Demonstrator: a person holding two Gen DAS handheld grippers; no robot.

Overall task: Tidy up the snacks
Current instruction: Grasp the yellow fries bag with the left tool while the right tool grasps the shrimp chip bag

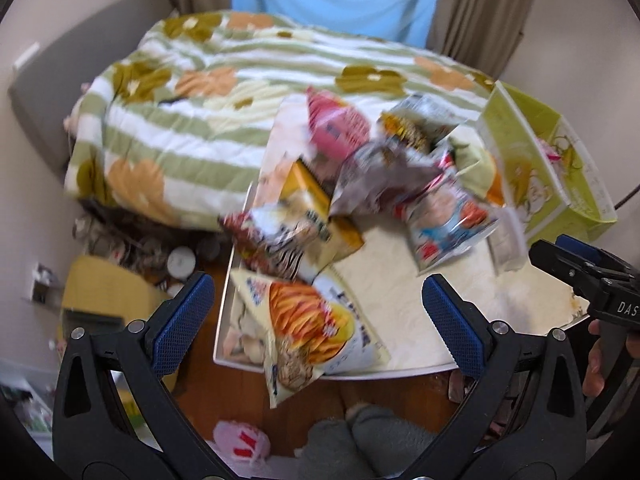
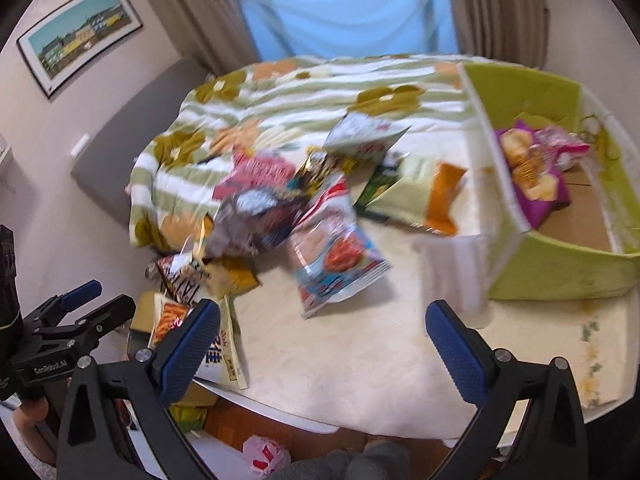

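Several snack bags lie in a loose pile on the white table (image 1: 400, 280) (image 2: 360, 340). A pink bag (image 1: 340, 124) (image 2: 256, 176), a light blue and red bag (image 1: 448, 216) (image 2: 336, 256) and an orange-print bag (image 1: 308, 320) at the table's near left edge stand out. A green cardboard box (image 1: 556, 168) (image 2: 560, 256) stands at the right and holds a purple cracker bag (image 2: 532, 176). My left gripper (image 1: 318, 324) is open and empty above the near left edge. My right gripper (image 2: 324, 344) is open and empty above bare table; it also shows in the left wrist view (image 1: 584, 268).
A green-striped flowered blanket (image 1: 192, 120) (image 2: 280, 92) covers the bed behind the table. Clutter and a yellow box (image 1: 104, 288) sit on the floor to the left. A pink and white bag (image 2: 266, 454) and grey-socked feet (image 1: 360, 436) are below the table's near edge.
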